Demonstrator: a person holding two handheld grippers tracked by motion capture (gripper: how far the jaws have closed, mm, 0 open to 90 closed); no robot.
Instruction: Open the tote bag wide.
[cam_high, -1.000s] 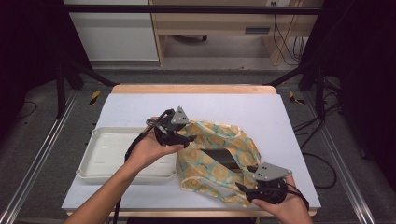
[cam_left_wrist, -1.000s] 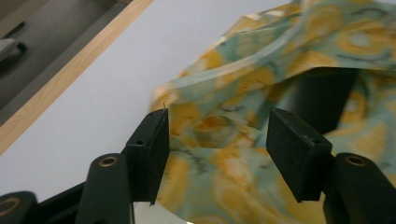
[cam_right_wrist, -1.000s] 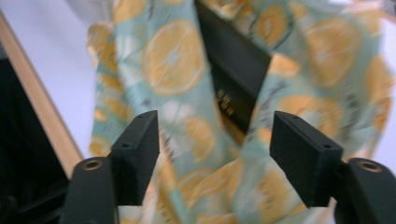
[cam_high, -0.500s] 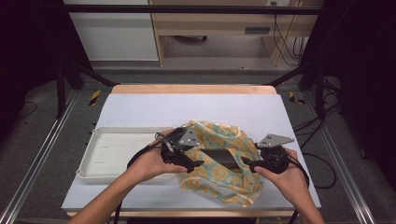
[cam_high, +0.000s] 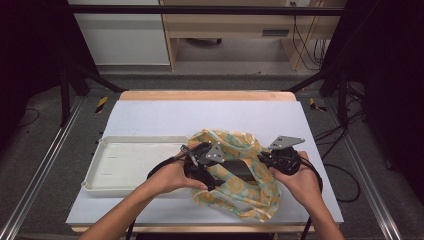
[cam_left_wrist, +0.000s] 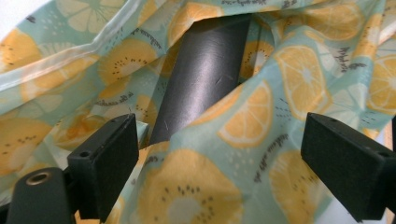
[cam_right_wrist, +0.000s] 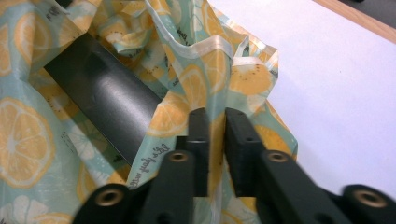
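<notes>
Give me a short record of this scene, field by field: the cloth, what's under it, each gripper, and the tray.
cloth: lemon-print sheet, rumpled over a dark flat object
left gripper: jaws just opened wide, cloth between them, not pinched
right gripper: jaws just closed on a cloth fold
tray: white, left of the cloth
table: white top

floor (cam_high: 45, 165): grey | cabinet (cam_high: 117, 32): white | shelf unit (cam_high: 225, 30): wooden | surroundings: dark
</notes>
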